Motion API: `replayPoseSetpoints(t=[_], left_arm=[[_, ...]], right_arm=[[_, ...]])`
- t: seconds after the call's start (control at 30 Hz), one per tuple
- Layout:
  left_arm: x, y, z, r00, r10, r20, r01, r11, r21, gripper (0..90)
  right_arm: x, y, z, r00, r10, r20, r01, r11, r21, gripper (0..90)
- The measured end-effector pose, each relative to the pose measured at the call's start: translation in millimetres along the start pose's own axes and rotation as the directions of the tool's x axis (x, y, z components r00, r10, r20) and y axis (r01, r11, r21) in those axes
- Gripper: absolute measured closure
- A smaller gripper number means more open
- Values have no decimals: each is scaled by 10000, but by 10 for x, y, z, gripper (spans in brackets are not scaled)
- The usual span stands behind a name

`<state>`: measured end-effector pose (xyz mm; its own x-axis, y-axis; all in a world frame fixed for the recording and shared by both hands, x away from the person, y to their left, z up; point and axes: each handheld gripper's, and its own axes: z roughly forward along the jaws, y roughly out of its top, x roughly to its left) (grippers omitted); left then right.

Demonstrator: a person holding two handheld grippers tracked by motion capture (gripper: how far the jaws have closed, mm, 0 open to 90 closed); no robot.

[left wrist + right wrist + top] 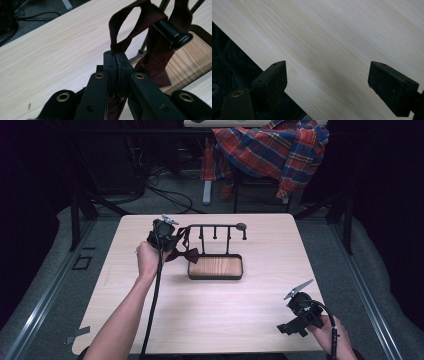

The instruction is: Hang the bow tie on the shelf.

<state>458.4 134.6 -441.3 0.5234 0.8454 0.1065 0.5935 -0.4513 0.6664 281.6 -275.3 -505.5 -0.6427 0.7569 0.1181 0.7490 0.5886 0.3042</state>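
Observation:
A dark red bow tie (184, 254) hangs by its strap from the left end of a black rack's (216, 227) top bar. The rack rises from a wooden tray with a black rim (215, 277) at mid-table. My left gripper (170, 240) is at the rack's left end, shut on the strap. In the left gripper view the strap (117, 44) runs up from between the closed pads (110, 62) and loops over a black peg (172, 32). My right gripper (287, 327) rests low at the table's front right, jaws wide apart with nothing between its pads (275, 75).
The light wooden table (210, 320) has its near edge just below my right hand. A plaid shirt (272, 145) is draped over a chair behind the table. Cables lie on the floor at the back left.

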Motion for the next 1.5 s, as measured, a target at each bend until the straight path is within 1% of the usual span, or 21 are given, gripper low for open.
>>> replayPoseSetpoints(t=[0.03, 0.17, 0.27, 0.33, 0.43, 0.47, 0.57, 0.63, 0.67, 0.7, 0.73, 0.77, 0.87, 0.97, 1.0, 1.1, 1.27, 1.4, 1.47, 1.5], left_arm=[[-4, -5, 15, 10000, -56, 65, 56, 10000, 8, 881], [-23, -9, 53, 9999, -116, 68, 116, 9999, 7, 864], [-26, -9, 72, 9998, -167, 116, 168, 9998, -86, 850], [-28, -9, 83, 9993, -270, 268, 274, 9995, -149, 846], [-37, -4, 89, 9993, -239, 301, 243, 9996, -127, 813], [-41, -2, 87, 9994, -227, 253, 231, 9996, -150, 805], [-42, -3, 75, 9992, -308, 255, 311, 9994, -131, 746], [-48, -2, 58, 9994, -348, 8, 348, 9993, -154, 654], [-49, 1, 47, 9994, -346, -64, 346, 9993, -130, 626], [-55, 4, 36, 9992, -352, -196, 350, 9993, -127, 582], [-57, 8, 23, 9990, -290, -333, 288, 9996, -78, 535], [-58, 9, 11, 9989, -296, -364, 292, 9995, -97, 500], [-35, 7, -28, 9987, -223, -448, 225, 9997, 58, 425], [7, -4, -72, 9985, -212, -502, 222, 9996, 183, 382], [18, -7, -84, 9985, -277, -471, 285, 9995, 170, 370], [43, -10, -127, 9988, -230, -425, 240, 9994, 234, 332], [51, -17, -190, 9992, -257, -305, 263, 9994, 207, 239], [43, -27, -261, 9995, -214, -214, 217, 9997, 148, 196], [42, -39, -301, 9999, -151, -84, 153, 9995, 265, 182], [38, -50, -322, 9999, -107, -51, 108, 9996, 255, 165]], right_arm=[[-1, 0, -1, 10000, -11, -4, 11, 10000, 18, 154], [-4, -1, -3, 10000, 7, -3, -7, 10000, 19, 154], [-1, 0, 1, 10000, 9, -1, -9, 10000, 0, 154], [-2, 1, 0, 10000, 11, 8, -11, 10000, 13, 154], [-6, 0, -1, 10000, 13, -2, -13, 10000, 14, 154], [-6, 0, -1, 10000, 12, 2, -12, 10000, 13, 154], [-5, 1, 1, 10000, -10, 7, 10, 10000, 56, 155], [-1, 0, -1, 10000, -8, 10, 8, 10000, 29, 154], [1, -2, -1, 10000, 9, 15, -9, 10000, -10, 154], [6, -5, 5, 10000, 90, 19, -90, 9999, -92, 154], [6, -6, 4, 10000, 77, 27, -77, 9999, -65, 154], [6, -7, 6, 10000, 93, 11, -93, 9999, -82, 154], [-1, -1, 0, 10000, 12, 14, -12, 10000, 3, 154], [-6, 3, -1, 10000, -34, -10, 34, 10000, 54, 155], [-2, 1, 1, 10000, 2, 10, -2, 10000, 3, 154], [-1, 0, -1, 10000, 22, 6, -22, 10000, -22, 155], [-6, -1, -5, 10000, -5, 61, 5, 10000, 11, 154], [-7, -2, -7, 10000, 5, 75, -5, 10000, 12, 155], [-7, -3, -5, 10000, -65, 35, 65, 10000, 29, 154], [6, -6, 6, 10000, 86, -37, -86, 9999, -97, 154]])
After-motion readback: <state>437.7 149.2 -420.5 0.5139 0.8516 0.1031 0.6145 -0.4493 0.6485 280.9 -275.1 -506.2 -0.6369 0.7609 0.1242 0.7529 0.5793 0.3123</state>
